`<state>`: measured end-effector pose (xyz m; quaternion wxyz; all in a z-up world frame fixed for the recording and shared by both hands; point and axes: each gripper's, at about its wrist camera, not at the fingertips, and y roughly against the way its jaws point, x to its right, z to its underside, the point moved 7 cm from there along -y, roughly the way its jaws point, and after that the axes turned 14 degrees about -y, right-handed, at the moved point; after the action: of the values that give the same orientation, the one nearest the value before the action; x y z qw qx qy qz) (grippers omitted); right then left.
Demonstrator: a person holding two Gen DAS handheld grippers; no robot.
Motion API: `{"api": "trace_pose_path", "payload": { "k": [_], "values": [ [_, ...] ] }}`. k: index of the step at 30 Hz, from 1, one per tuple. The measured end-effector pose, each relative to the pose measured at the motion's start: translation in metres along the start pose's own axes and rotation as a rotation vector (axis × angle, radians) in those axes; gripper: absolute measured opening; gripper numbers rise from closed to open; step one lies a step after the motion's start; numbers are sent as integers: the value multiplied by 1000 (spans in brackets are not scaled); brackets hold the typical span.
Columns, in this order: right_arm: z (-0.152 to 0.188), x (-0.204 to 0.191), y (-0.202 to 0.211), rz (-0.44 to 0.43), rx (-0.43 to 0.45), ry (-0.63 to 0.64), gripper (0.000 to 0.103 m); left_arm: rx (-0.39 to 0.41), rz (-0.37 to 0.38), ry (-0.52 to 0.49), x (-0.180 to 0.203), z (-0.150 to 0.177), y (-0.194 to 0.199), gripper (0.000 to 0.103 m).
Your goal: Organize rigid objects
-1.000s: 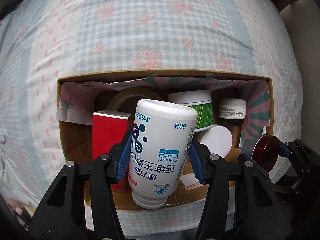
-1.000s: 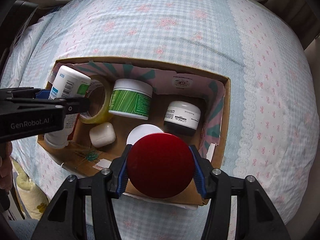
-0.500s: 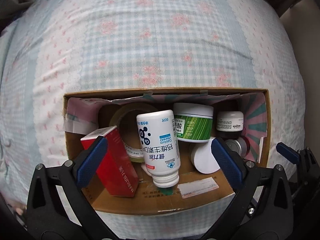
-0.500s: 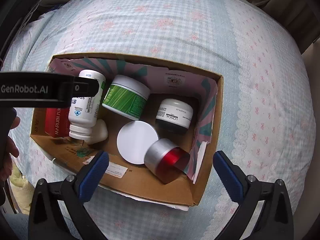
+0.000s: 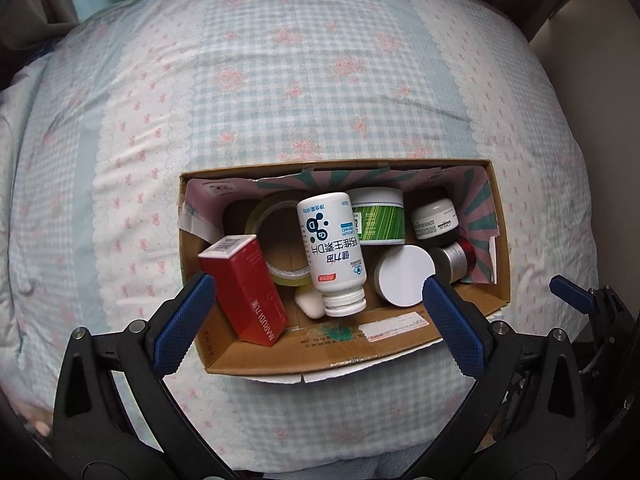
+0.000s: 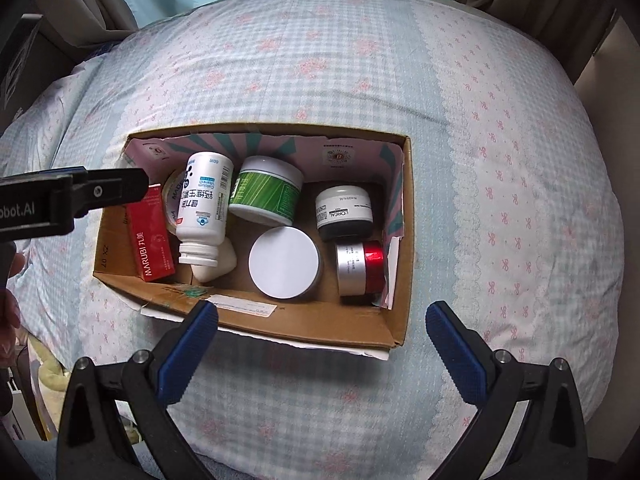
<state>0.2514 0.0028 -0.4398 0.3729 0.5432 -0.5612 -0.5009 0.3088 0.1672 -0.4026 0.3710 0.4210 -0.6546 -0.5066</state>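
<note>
A cardboard box (image 5: 352,354) (image 6: 320,322) sits on the bed. In it lie a white vitamin bottle (image 5: 332,250) (image 6: 206,208), a red carton (image 5: 244,292) (image 6: 150,240), a tape roll (image 5: 280,236), a green-labelled jar (image 5: 378,216) (image 6: 266,192), a white L'Oreal jar (image 5: 434,218) (image 6: 344,212), a white-lidded jar (image 5: 406,274) (image 6: 284,262) and a silver jar with a red lid (image 5: 456,260) (image 6: 360,268). My left gripper (image 5: 316,324) is open and empty above the box's near edge. My right gripper (image 6: 320,350) is open and empty, just in front of the box.
The box rests on a soft blue-and-pink checked quilt (image 5: 320,80) (image 6: 500,200) that slopes off on all sides. A small white rounded item (image 5: 308,302) (image 6: 218,264) lies under the bottle's neck. The left gripper's arm (image 6: 68,202) reaches over the box's left end.
Both grippers opened and pulled back up from the box. The left one let go of the vitamin bottle, the right one the red-lidded jar; both now lie in the box.
</note>
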Motion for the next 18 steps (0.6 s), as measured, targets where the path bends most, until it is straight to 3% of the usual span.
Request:
{"api": "trace_pose_path", "payload": {
  "k": [7,13,18],
  "values": [
    [-11,5,68,-1,102,-41,103,138,-42,-34,4,-8,84,103],
    [-28,15,168,-50,249,-78,103,365,-100,-16,14,-11,200,103],
    [-35,29,265,-63,404,-102,103,547,-170,2,44,1,297,103]
  ]
}}
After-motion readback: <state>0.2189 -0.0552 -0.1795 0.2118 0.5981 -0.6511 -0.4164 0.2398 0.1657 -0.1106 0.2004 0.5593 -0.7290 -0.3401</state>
